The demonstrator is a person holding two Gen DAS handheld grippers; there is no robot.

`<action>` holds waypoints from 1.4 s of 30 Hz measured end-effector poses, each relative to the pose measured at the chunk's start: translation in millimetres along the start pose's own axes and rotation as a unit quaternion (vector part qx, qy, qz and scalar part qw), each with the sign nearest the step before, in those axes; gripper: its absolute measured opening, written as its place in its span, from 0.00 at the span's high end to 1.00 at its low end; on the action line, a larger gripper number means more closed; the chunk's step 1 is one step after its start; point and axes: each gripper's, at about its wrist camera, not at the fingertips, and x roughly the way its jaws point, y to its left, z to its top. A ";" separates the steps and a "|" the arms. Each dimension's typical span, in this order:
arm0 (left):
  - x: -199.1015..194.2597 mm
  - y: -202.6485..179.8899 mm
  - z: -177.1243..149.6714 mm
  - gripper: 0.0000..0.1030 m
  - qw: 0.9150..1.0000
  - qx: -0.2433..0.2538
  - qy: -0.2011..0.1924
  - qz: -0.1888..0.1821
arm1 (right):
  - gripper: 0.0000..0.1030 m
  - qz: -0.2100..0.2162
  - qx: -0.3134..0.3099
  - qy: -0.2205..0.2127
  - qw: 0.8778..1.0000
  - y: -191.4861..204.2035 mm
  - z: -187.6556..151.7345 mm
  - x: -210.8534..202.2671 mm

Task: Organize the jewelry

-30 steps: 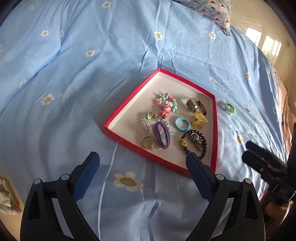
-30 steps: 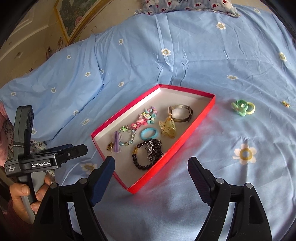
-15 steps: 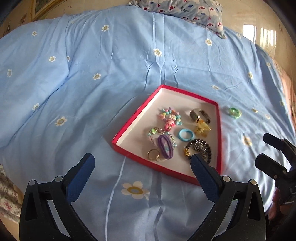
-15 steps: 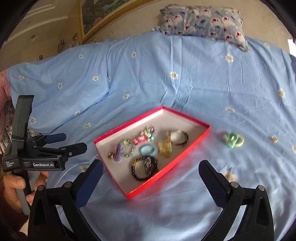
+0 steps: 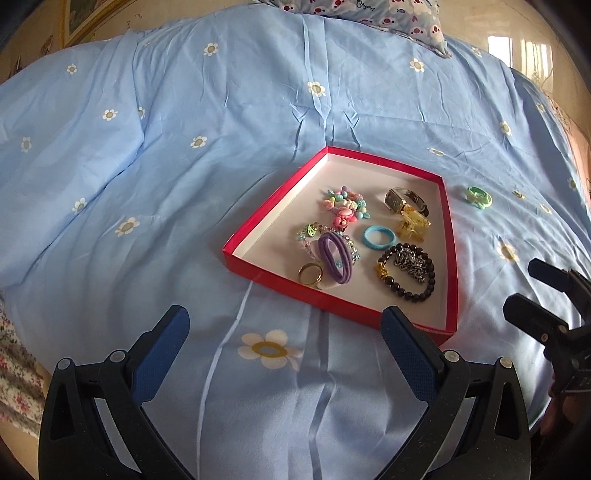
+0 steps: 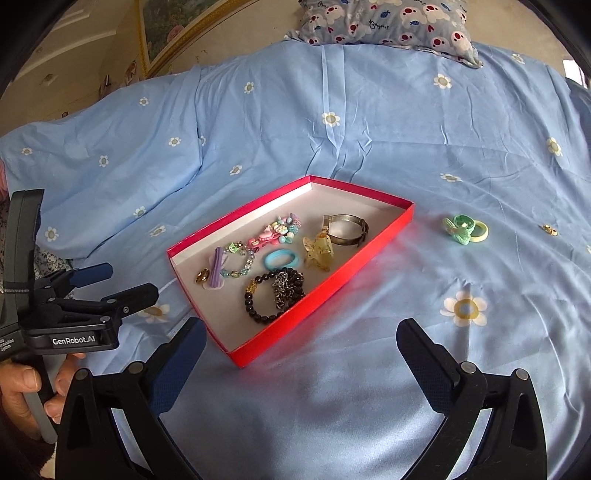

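A shallow red tray (image 5: 450, 236) (image 6: 369, 251) with a white inside lies on the blue bedspread. It holds several pieces: a purple hair tie (image 5: 336, 256), a gold ring (image 5: 310, 275), a blue hair tie (image 6: 279, 258), a black bead bracelet (image 5: 408, 271) (image 6: 273, 293), a watch (image 6: 345, 230), a yellow claw clip (image 6: 318, 251) and bead bracelets. A green hair ornament (image 5: 478, 196) (image 6: 464, 229) lies on the bedspread right of the tray. My left gripper (image 5: 284, 332) and right gripper (image 6: 301, 341) are both open and empty, short of the tray.
A small gold item (image 6: 550, 230) lies on the bedspread farther right. A patterned pillow (image 6: 388, 24) lies at the head of the bed. A framed picture (image 6: 173, 26) leans against the wall at the back left.
Both grippers have drawn back and tilted up; the tray now looks smaller and farther away. Both stay open. The jewelry has not moved.
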 end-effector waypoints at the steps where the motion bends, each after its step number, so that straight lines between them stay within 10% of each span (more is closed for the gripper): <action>1: -0.4 0.1 -0.7 0.00 1.000 0.001 0.001 0.000 | 0.00 -0.001 0.001 -0.001 1.000 -0.8 -0.6 -0.3; 42: -23.1 -0.2 -5.1 0.00 1.000 0.005 -0.019 0.004 | 0.00 -0.006 -0.014 -0.010 1.000 11.9 -0.7 -12.8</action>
